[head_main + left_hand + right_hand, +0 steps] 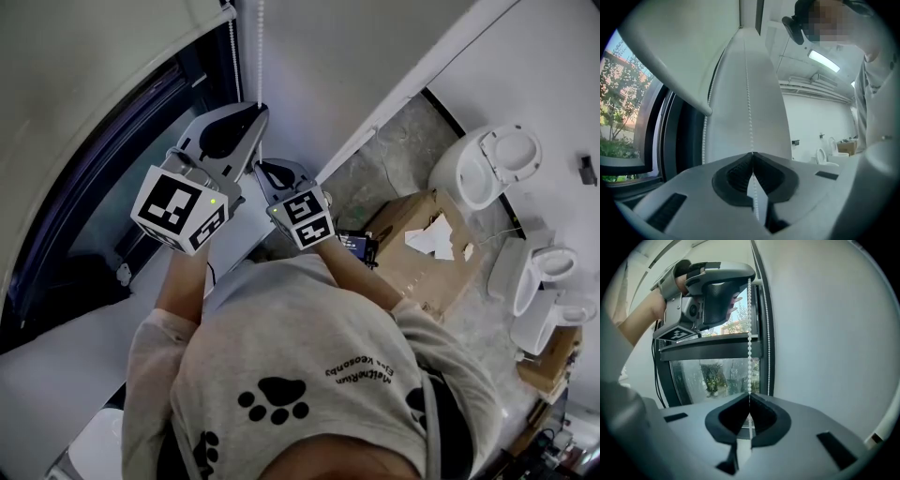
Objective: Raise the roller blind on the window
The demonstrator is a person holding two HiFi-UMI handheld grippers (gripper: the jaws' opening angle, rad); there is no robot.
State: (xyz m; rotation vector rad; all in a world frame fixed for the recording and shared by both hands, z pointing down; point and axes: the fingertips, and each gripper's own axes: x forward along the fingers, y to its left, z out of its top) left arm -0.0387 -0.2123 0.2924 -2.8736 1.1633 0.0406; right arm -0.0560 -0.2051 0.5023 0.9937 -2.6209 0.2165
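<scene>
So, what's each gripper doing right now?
Left gripper: closed on the chain.
Right gripper: closed on the same chain, lower down.

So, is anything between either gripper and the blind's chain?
Nothing visible. The left gripper and the right gripper are both shut on the chain, the left higher up it than the right, with only bare chain between them.

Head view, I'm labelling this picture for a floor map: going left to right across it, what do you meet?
Window → left claw → right claw → cardboard box → toilet
</scene>
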